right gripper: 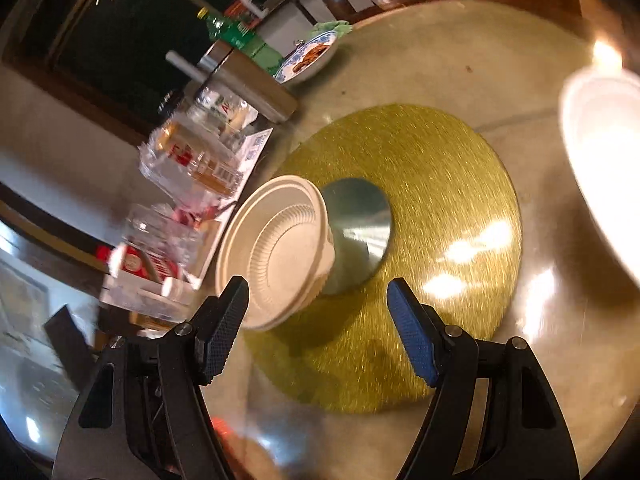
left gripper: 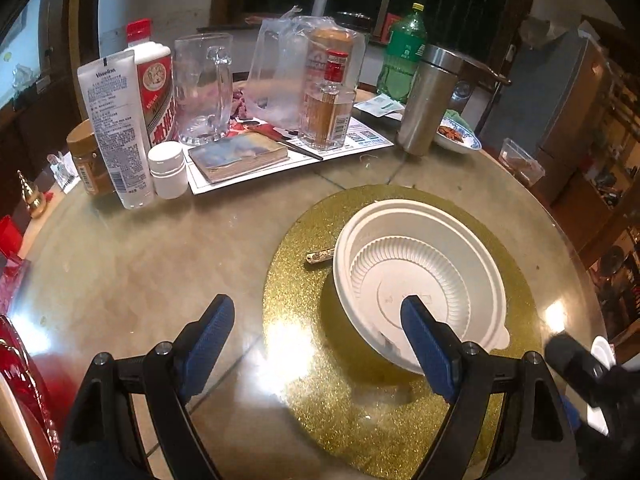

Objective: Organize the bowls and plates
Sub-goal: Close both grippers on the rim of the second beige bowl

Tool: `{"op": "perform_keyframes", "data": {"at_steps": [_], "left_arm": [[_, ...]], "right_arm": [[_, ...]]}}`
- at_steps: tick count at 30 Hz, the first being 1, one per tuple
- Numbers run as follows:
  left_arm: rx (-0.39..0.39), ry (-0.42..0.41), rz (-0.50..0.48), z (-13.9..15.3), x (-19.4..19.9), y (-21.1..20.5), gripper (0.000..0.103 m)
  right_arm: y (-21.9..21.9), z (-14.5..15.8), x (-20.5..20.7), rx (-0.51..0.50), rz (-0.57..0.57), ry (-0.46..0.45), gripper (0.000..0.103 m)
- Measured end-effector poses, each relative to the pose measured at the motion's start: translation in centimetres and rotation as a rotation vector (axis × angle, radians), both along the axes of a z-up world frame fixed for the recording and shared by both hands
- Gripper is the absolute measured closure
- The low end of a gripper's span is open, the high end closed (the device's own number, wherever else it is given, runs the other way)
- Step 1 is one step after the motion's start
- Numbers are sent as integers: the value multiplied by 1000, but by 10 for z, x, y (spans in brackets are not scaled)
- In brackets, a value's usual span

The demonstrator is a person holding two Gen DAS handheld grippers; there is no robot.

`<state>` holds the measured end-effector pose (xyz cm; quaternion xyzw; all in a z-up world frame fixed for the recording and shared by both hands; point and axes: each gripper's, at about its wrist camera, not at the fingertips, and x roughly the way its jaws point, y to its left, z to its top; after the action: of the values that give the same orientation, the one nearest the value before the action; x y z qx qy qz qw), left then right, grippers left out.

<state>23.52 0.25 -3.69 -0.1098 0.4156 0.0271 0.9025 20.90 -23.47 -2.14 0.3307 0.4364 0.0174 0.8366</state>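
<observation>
A white plastic bowl [left gripper: 420, 280] with a ribbed white plate nested in it sits on a round gold glitter mat [left gripper: 304, 280] on the glass table. My left gripper [left gripper: 318, 320] is open just in front of the bowl. Its right finger overlaps the near rim, and nothing is held. In the right wrist view the same bowl [right gripper: 276, 252] lies on the mat [right gripper: 420, 200], just beyond the left finger of my open, empty right gripper [right gripper: 318, 312]. A second white bowl [right gripper: 600, 160], blurred, lies at the right edge. The right gripper's black body [left gripper: 580, 368] shows at lower right in the left wrist view.
The back of the table is crowded: a Vaseline tube [left gripper: 116, 128], a glass mug [left gripper: 204, 88], liquor bottles [left gripper: 328, 108], a steel flask [left gripper: 424, 100], a green bottle [left gripper: 404, 52], a book [left gripper: 240, 156]. A blue-rimmed dish of food [left gripper: 456, 136] stands behind the flask. A red object [left gripper: 20, 380] is at the left.
</observation>
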Motion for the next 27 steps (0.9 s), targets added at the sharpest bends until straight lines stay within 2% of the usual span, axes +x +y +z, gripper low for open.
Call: {"op": "perform_keyframes", "data": {"at_steps": [6,13,16,17,21,23,26,27], "left_arm": [[28,-9,-12,-7,7,-2,18],[23,-19,-14,-9,11,-1,18],[9,-9,-23,-12,15,-2,18],[5,-7,-24,-13,16,-3,20],[10,-2,-23,-16,19,-5,43],[15,4,-28,-19,20,-6,53],[11,3,-31,-20,20,-7,54],[13,3,-32,-20,20,-8,57]], "right_arm": [[1,-12,25,-15,-20,45,30],[9,-16,37,-32,-17,43,32],[12,-20,41,-39,-10,49,39],[13,-20,42,-45,-9,48,44],[13,-21,43,-67,-7,41,62],[14,-23,45,-73,-3,46,67],[17,-28,47,-71,13,51,80],[17,-29,46,-71,14,51,85]]}}
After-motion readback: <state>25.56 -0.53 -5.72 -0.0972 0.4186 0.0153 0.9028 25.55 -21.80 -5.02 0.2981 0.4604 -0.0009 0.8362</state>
